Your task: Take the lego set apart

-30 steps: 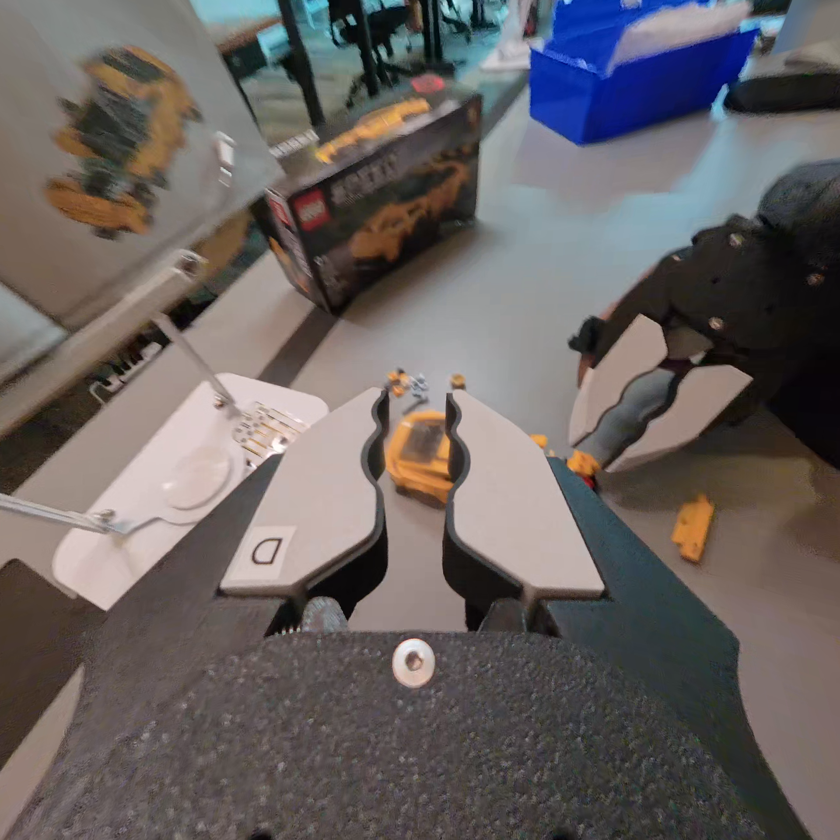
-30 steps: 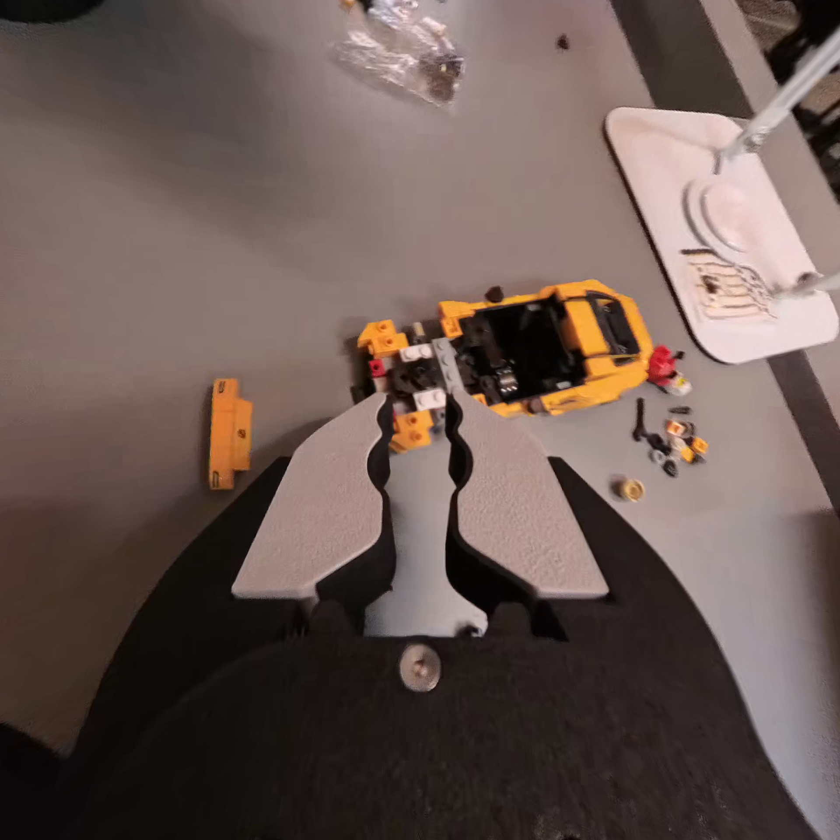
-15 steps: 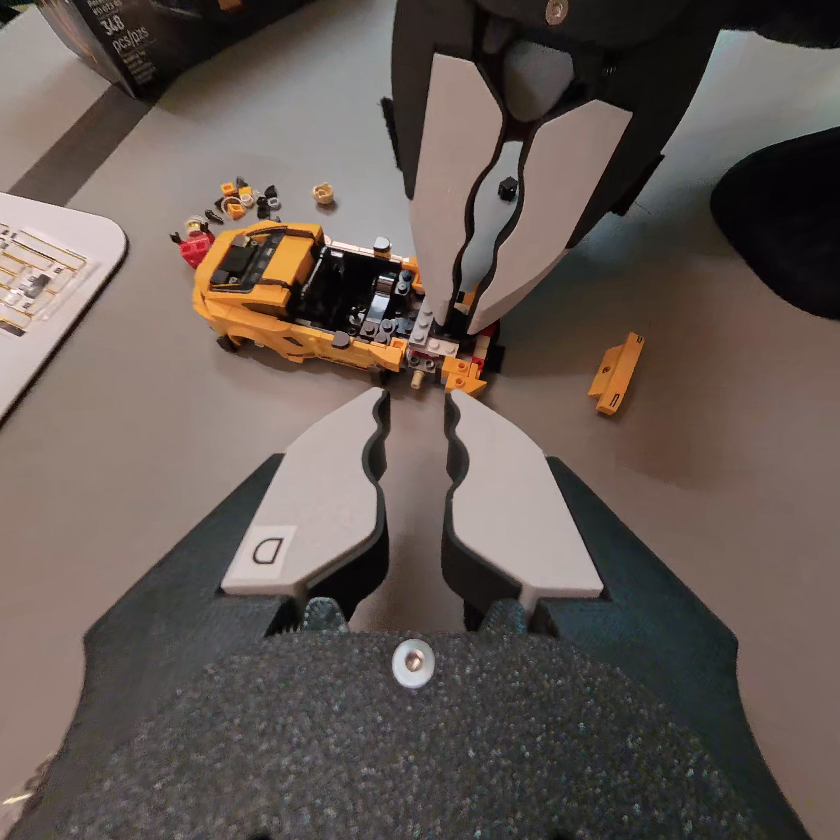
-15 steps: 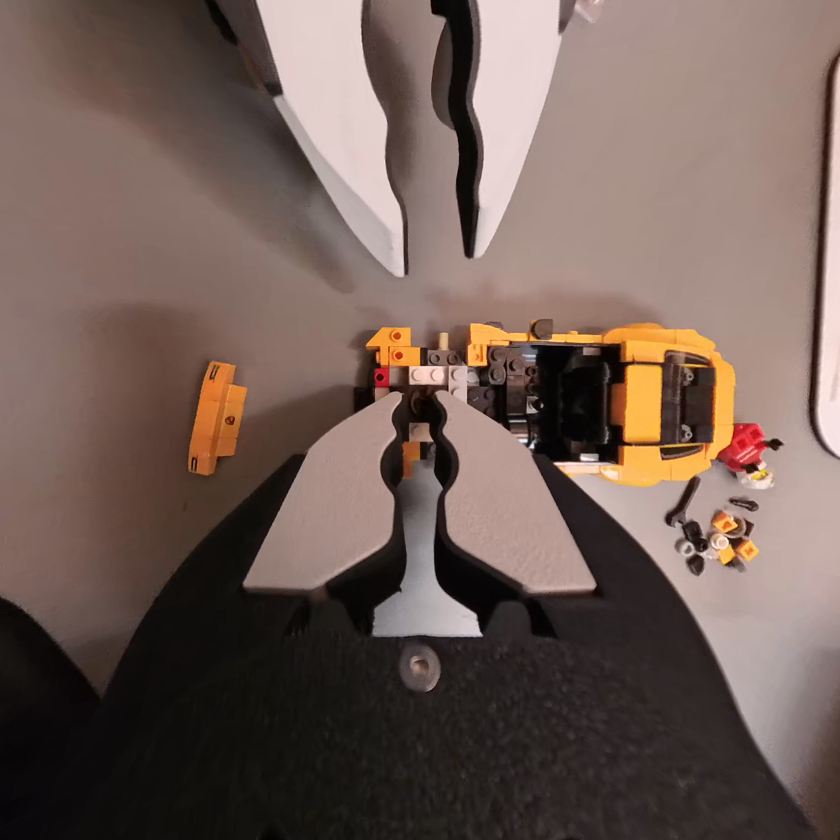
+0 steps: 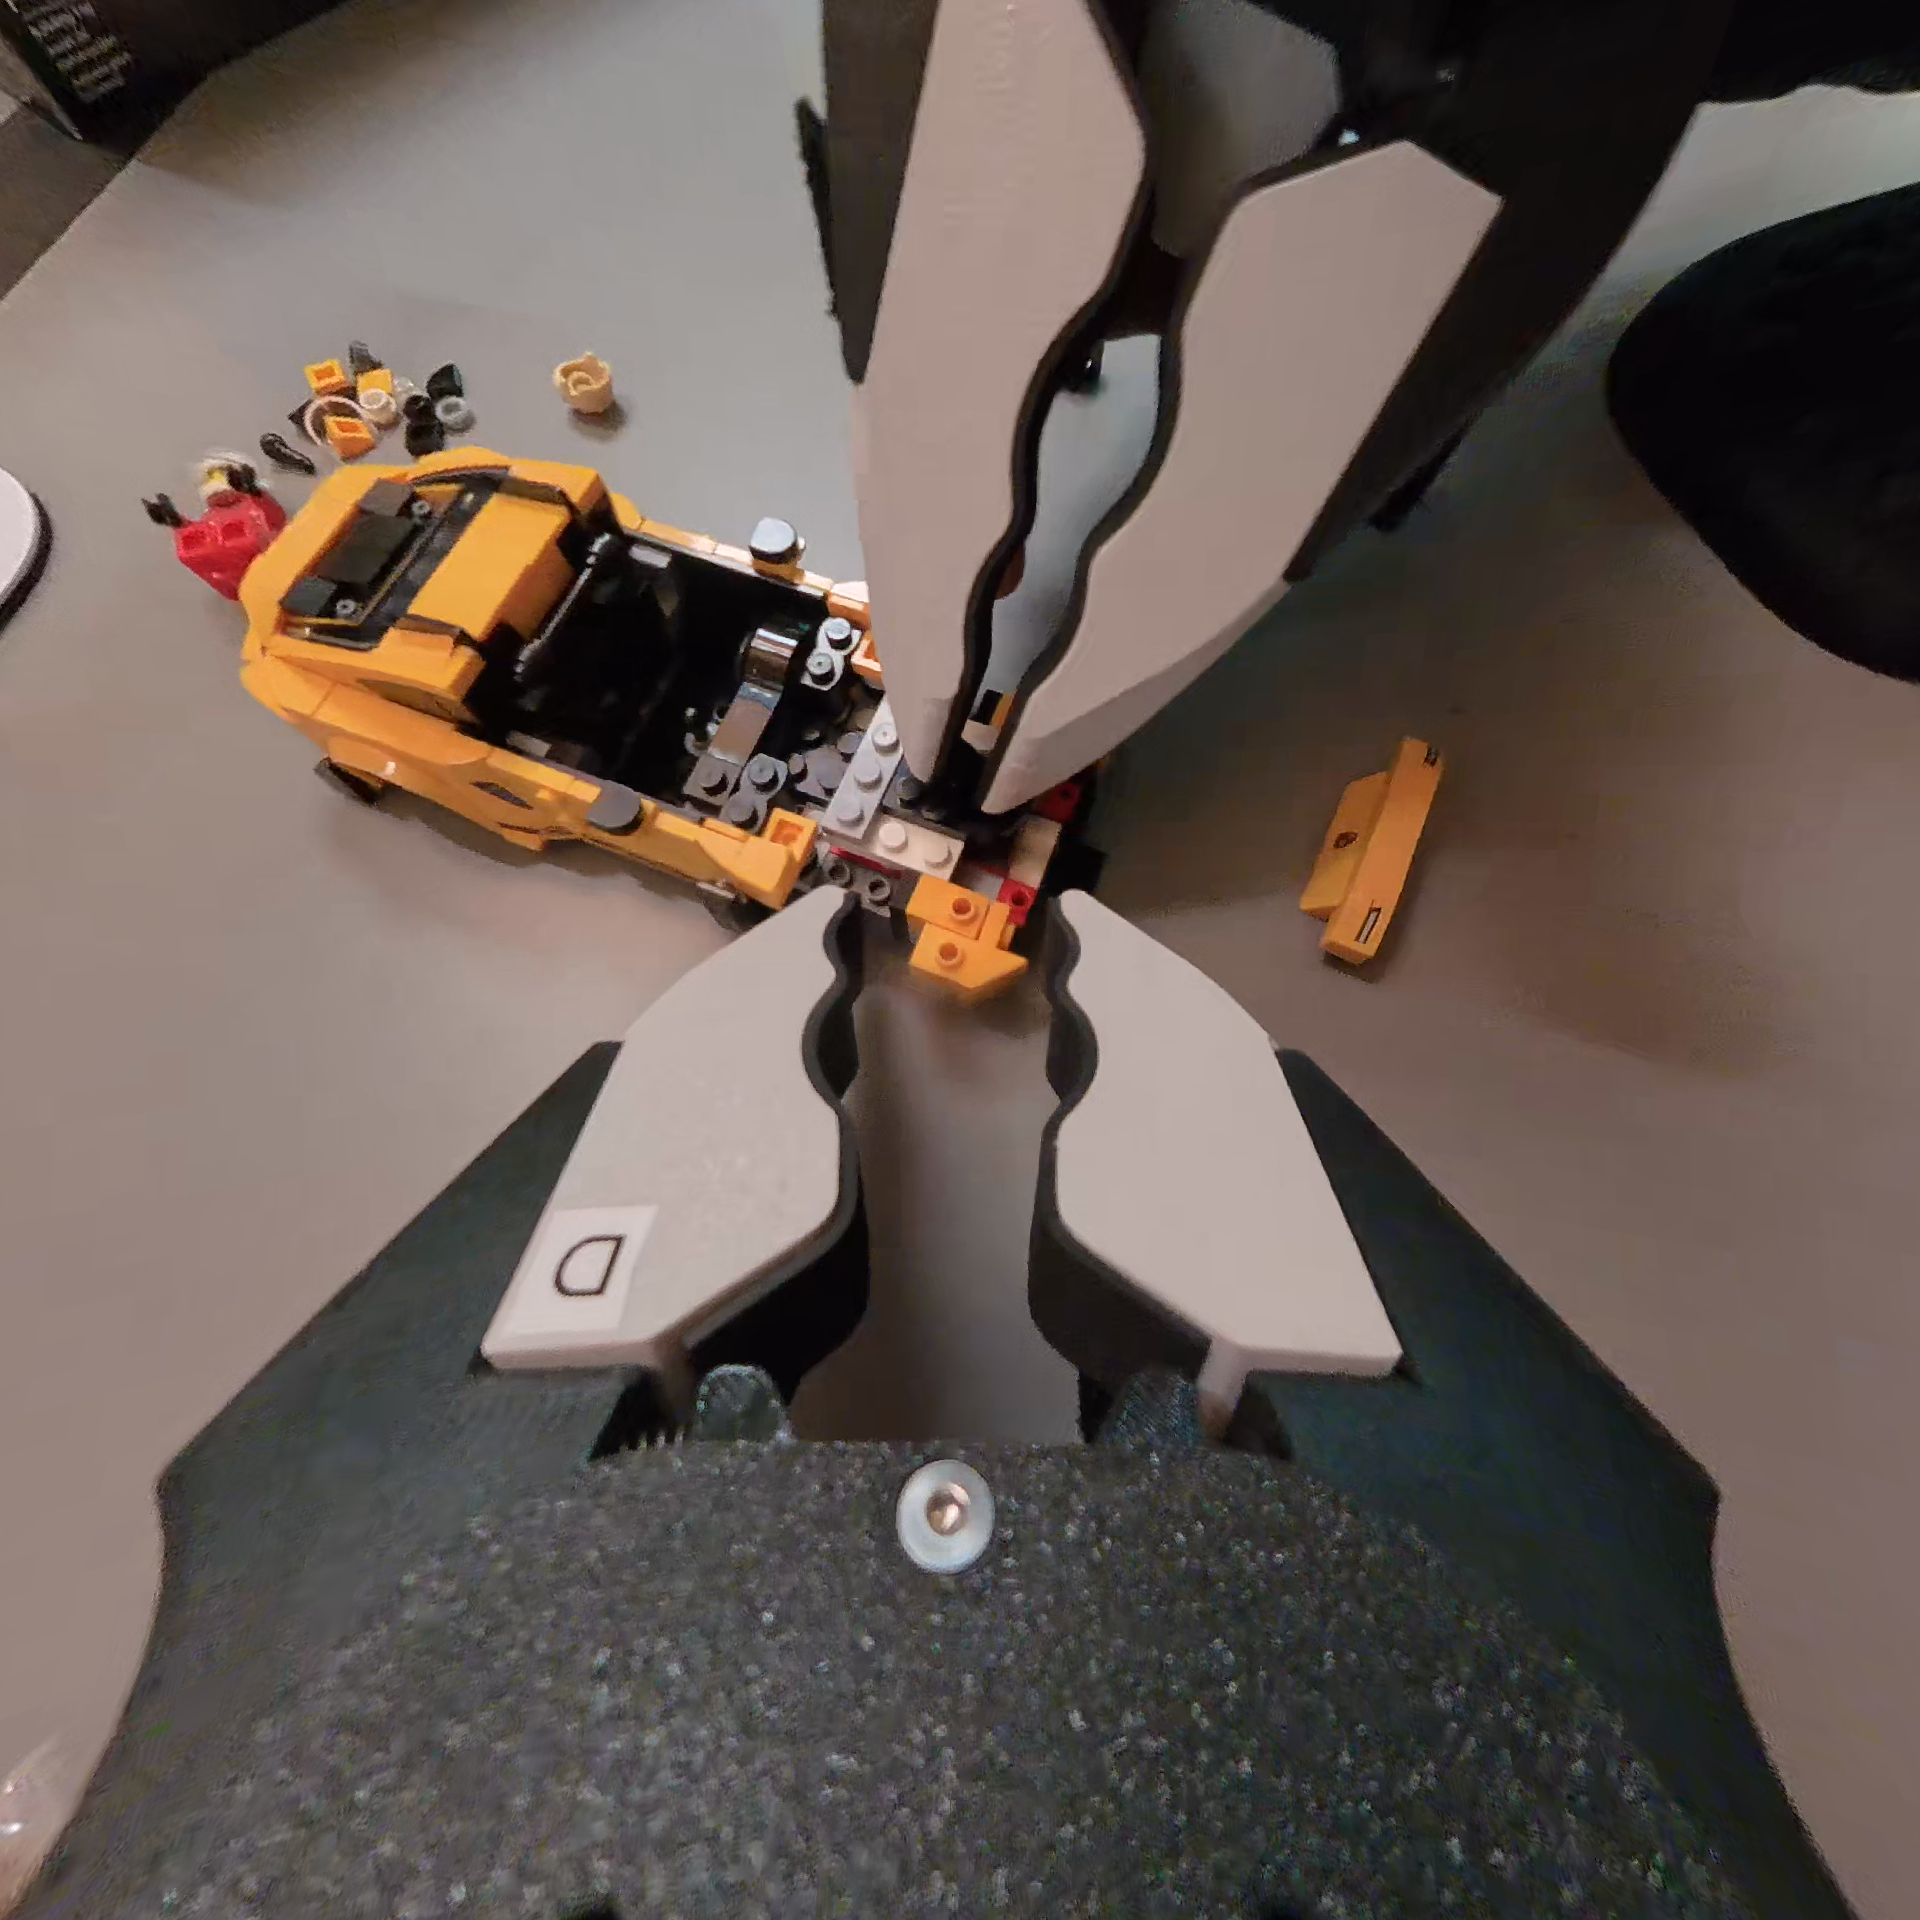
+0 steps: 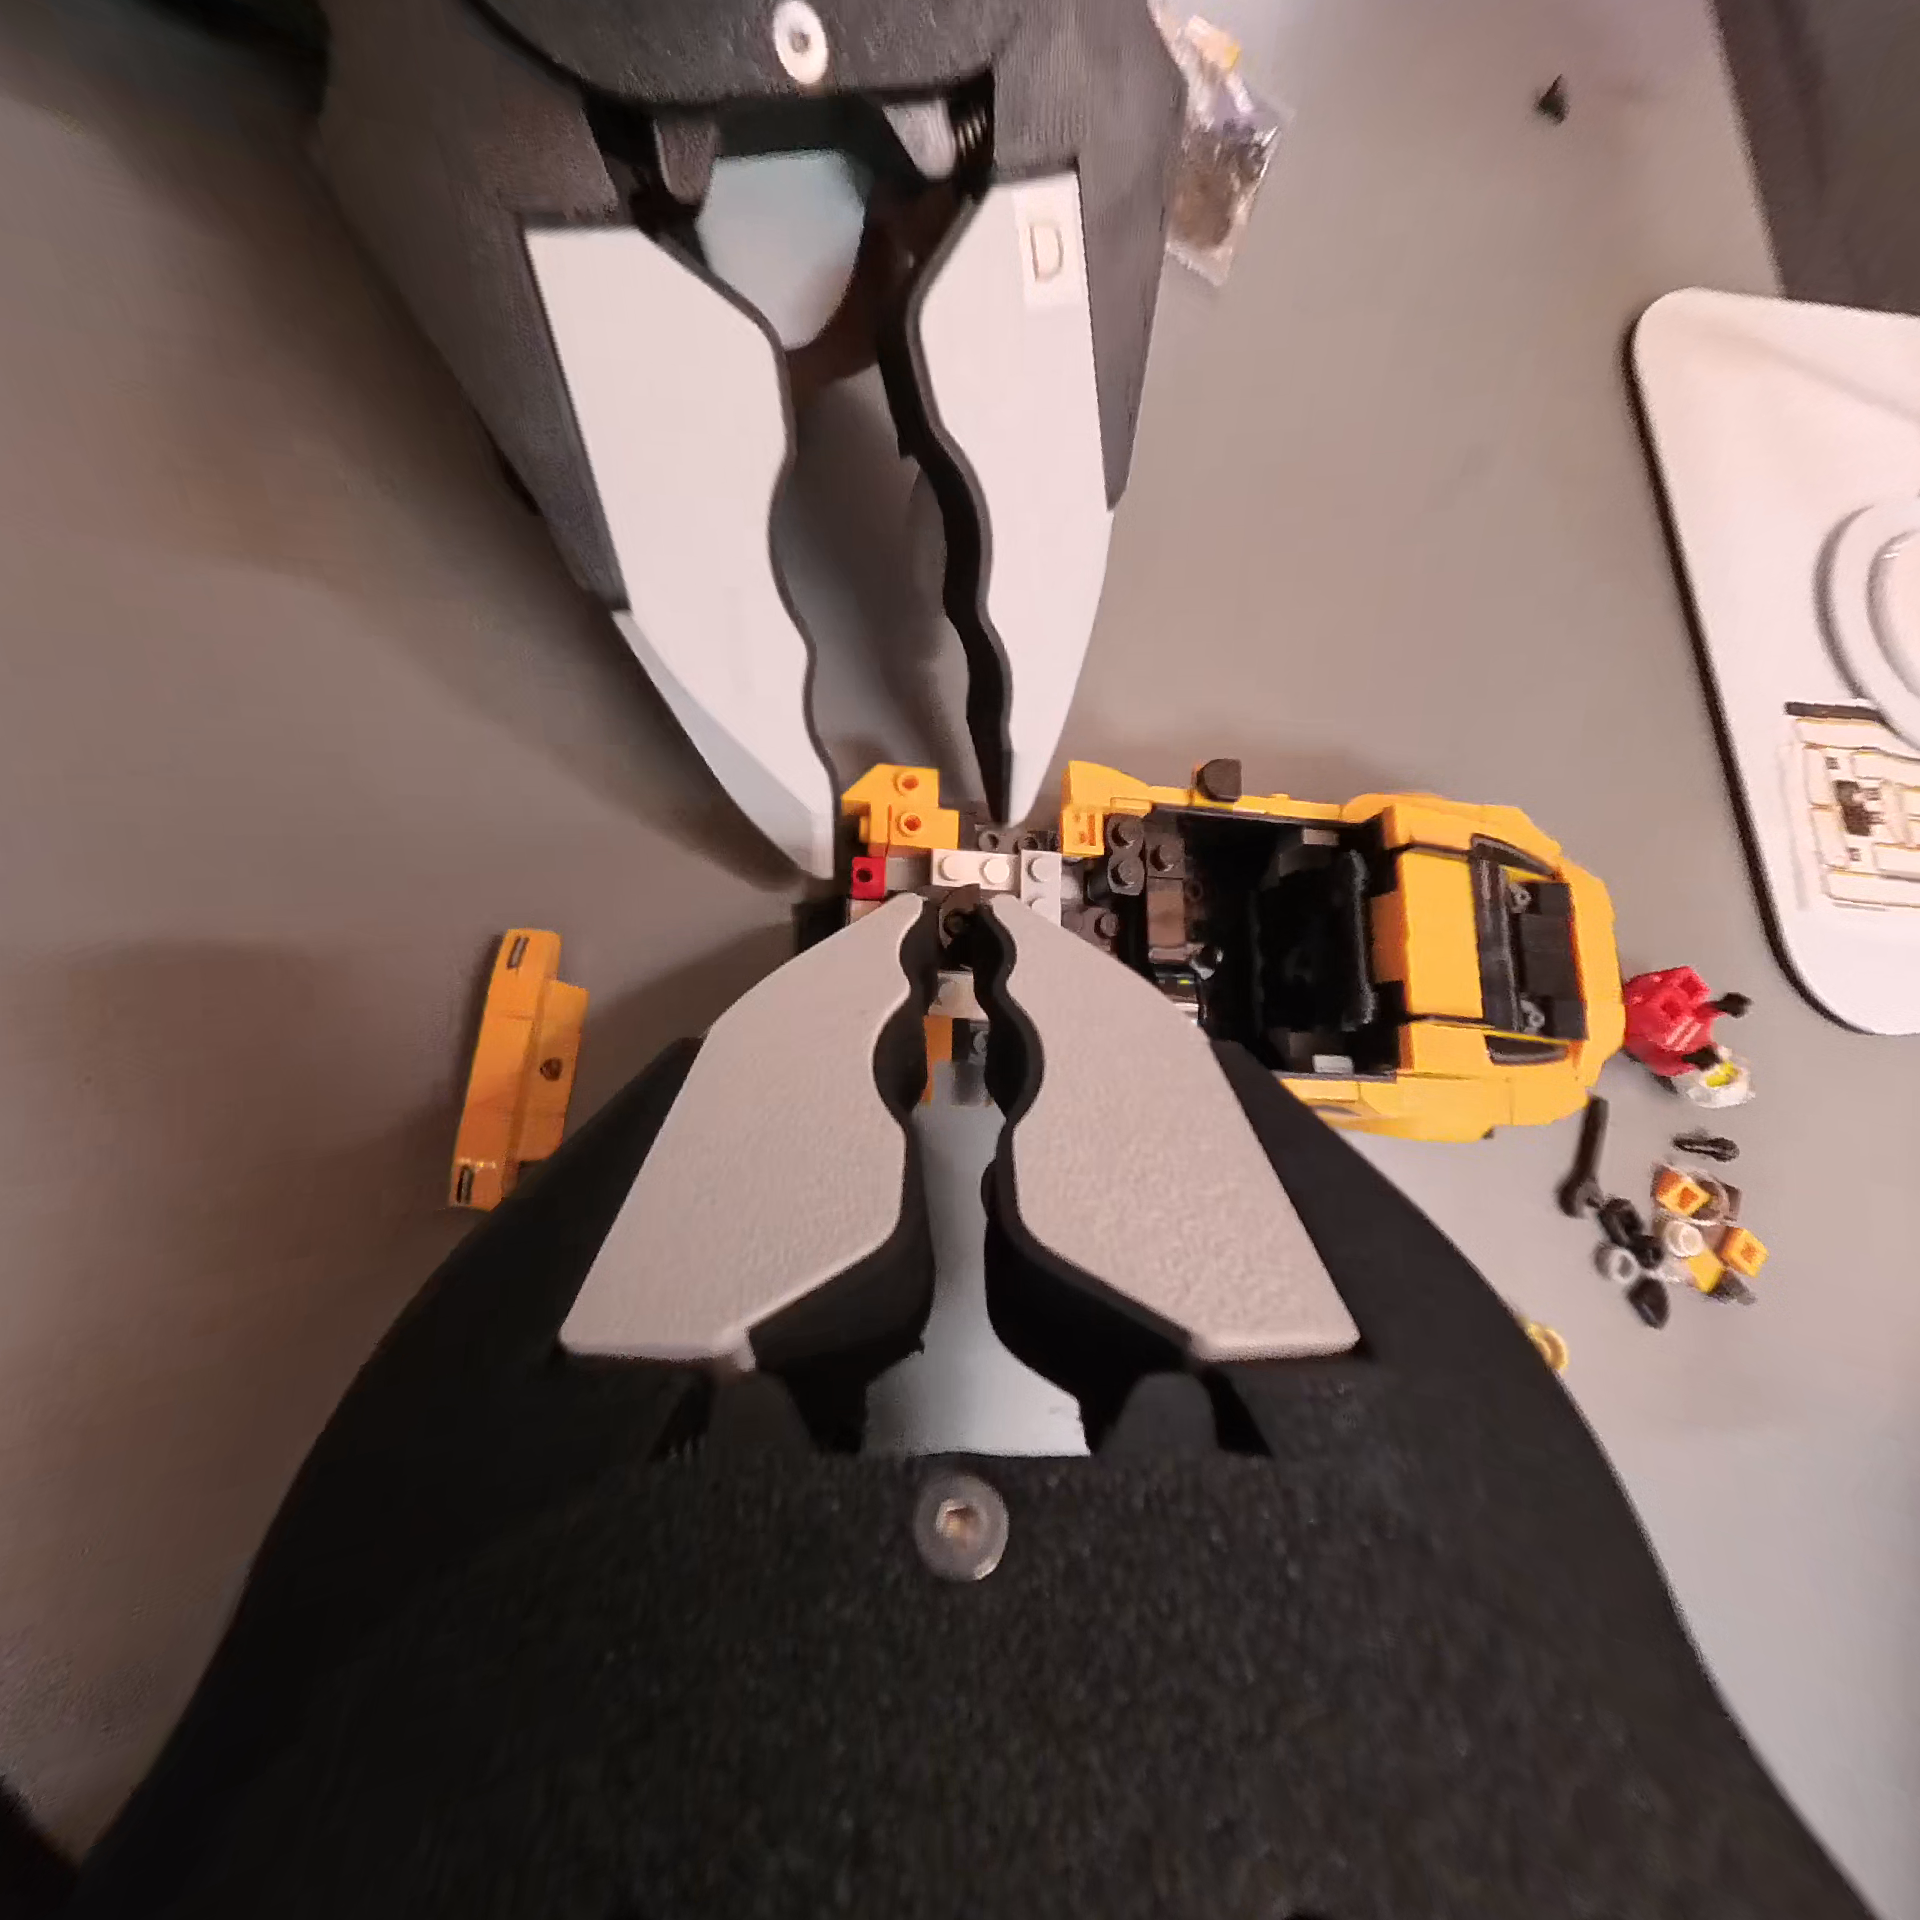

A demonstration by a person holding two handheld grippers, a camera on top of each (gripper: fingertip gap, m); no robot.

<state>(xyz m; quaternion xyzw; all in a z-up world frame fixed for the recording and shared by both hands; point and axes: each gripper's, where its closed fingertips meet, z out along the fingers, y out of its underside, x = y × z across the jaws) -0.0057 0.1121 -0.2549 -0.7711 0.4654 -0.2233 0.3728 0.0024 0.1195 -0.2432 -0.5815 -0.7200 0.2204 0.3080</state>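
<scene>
Our right gripper (image 6: 961,909) pinches a small black piece (image 6: 958,923) atop the yellow car (image 5: 436,644) on the grey table (image 5: 312,1039). Our left gripper (image 5: 951,909) gapes narrowly around the car's orange corner block (image 5: 961,935).

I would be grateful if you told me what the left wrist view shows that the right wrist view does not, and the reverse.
Only the left wrist view shows the dark box corner at top left. Only the right wrist view shows the clear bag of parts and most of the white tray.

Both show the yellow lego car, the loose yellow piece, the red piece, the pile of small parts, the open left gripper and the right gripper pinching a dark part at the car's stripped end.
</scene>
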